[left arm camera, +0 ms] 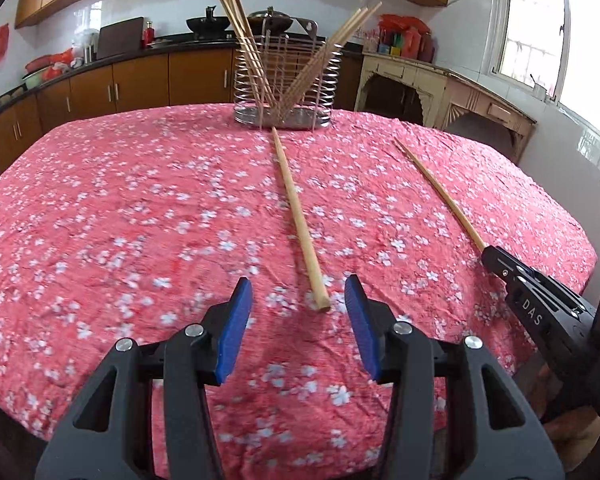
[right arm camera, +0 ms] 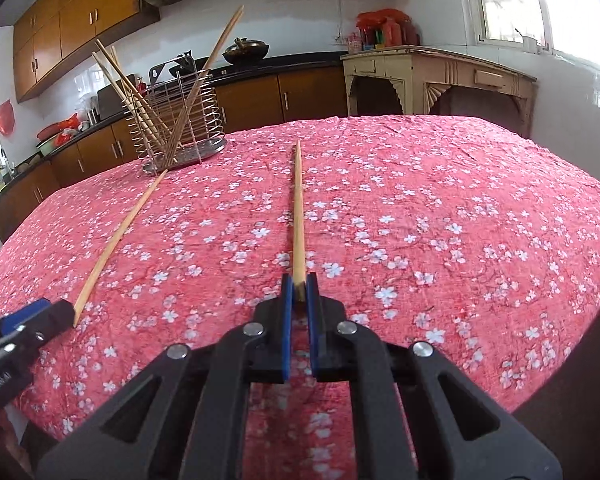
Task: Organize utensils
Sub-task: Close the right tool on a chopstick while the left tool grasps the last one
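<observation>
A wire utensil holder [left arm camera: 286, 80] with several wooden chopsticks stands at the table's far edge; it also shows in the right wrist view [right arm camera: 178, 130]. One loose chopstick [left arm camera: 298, 216] lies on the cloth, its near end just in front of my open left gripper [left arm camera: 298, 304], closer to the right pad. My right gripper [right arm camera: 299, 292] is shut on the near end of a second chopstick [right arm camera: 298, 208], which points away along the cloth. In the left wrist view the right gripper [left arm camera: 496, 256] holds that chopstick [left arm camera: 440, 192] at the right.
The table is covered by a pink floral cloth [left arm camera: 140, 200]. Kitchen counters and cabinets [left arm camera: 100, 80] stand behind it, and a cream side table [right arm camera: 440, 80] stands by the window. The left gripper [right arm camera: 40, 320] shows at the left of the right wrist view.
</observation>
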### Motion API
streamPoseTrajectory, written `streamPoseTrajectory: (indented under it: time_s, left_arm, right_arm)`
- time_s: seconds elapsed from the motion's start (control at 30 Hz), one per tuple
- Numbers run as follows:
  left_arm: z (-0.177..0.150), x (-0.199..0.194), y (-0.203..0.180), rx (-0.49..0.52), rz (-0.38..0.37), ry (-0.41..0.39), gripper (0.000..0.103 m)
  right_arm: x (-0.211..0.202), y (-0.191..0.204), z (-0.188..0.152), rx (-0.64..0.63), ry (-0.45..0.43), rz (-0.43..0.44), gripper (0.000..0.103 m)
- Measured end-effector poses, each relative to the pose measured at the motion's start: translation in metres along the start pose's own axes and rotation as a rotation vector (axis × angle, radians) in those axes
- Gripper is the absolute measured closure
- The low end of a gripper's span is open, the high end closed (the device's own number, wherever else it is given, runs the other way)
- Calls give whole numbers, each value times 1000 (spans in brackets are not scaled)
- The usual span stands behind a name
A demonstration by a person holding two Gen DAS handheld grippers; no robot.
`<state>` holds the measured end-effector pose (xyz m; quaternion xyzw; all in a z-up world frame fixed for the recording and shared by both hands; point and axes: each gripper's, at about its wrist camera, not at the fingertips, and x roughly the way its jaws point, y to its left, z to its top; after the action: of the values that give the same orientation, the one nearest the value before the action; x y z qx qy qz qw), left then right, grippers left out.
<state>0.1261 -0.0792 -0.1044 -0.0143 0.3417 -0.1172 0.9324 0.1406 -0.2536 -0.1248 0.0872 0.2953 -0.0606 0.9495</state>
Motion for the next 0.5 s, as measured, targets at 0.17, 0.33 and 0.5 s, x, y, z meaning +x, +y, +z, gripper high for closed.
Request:
streamPoseTrajectory:
  time_s: [0.17,0.33,0.5]
  left_arm:
    - [-1,5,-9,25,29,-14,84]
    - [-1,3,8,5,18,-8,96]
    - [-3,-5,35,-3,27,-2,96]
  right_arm:
    - [-1,5,-3,-4,-5,4,95]
    - [0,9,-5,-20,-12,4,95]
    - [-1,9,-8,-16,-15,5,95]
